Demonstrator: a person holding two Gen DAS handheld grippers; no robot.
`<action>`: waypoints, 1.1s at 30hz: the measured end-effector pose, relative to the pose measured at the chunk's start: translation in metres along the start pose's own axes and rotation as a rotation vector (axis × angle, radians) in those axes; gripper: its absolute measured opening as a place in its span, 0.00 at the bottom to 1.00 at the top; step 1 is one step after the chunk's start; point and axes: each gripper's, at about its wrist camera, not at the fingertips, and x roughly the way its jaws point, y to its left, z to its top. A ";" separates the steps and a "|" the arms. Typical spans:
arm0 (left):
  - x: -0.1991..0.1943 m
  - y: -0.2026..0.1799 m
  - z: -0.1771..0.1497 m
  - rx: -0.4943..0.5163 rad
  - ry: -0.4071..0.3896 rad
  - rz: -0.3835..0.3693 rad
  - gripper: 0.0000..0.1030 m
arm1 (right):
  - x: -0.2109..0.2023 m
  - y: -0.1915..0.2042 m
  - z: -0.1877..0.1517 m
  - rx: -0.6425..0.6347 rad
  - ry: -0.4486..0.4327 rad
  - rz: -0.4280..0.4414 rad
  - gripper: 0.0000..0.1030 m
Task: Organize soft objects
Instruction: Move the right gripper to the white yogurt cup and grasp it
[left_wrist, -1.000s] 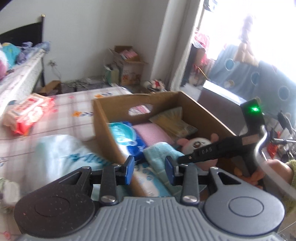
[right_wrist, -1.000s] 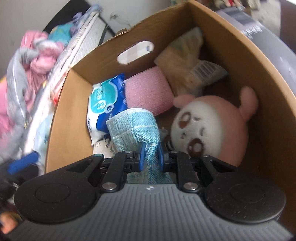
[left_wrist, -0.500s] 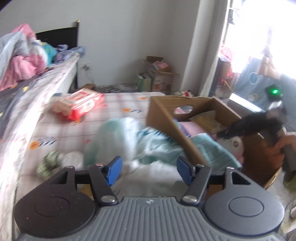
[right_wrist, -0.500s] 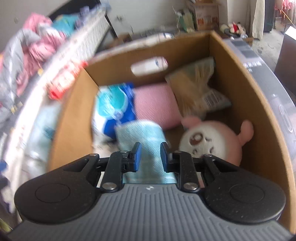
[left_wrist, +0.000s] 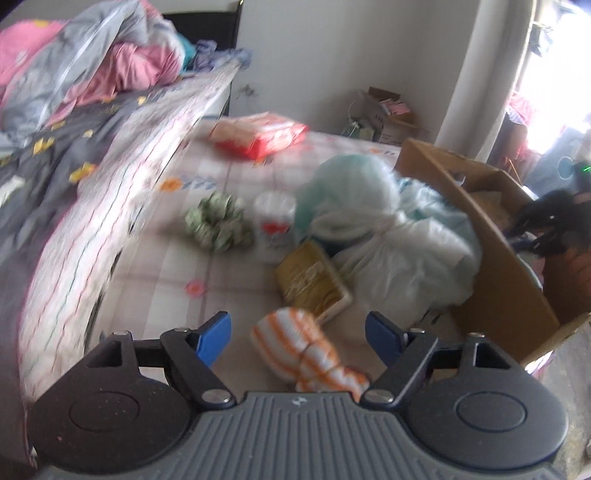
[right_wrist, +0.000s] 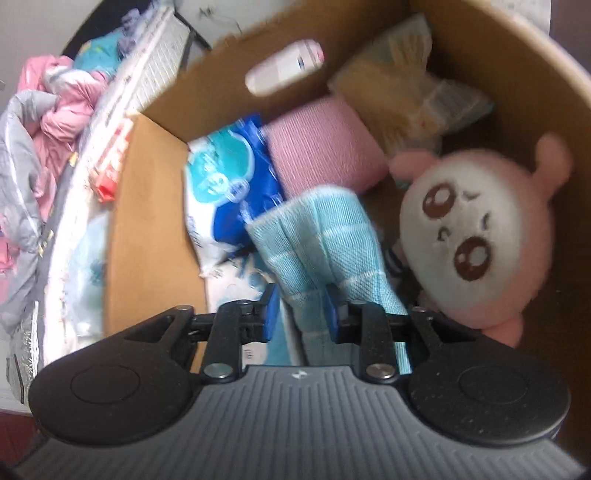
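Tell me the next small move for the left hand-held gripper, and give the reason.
Probably ease the left hand-held gripper forward and down over the orange-striped cloth, then close. Its jaws are wide open and empty, and that cloth lies on the mat right between them, outside the cardboard box. The right hand-held gripper is busy inside the box at the blue towel.

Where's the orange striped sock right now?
Left wrist view: the orange striped sock lies on the mattress between the open left gripper fingers, just below the yellow packet.
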 end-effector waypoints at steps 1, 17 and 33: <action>0.000 0.004 -0.002 -0.011 0.009 -0.002 0.79 | -0.012 0.005 -0.002 -0.011 -0.030 0.003 0.35; 0.040 -0.001 -0.012 -0.061 0.148 -0.063 0.75 | -0.043 0.130 -0.087 -0.182 0.051 0.416 0.46; 0.045 0.014 0.001 -0.058 0.113 -0.010 0.71 | 0.018 0.257 -0.095 -0.525 0.147 0.297 0.58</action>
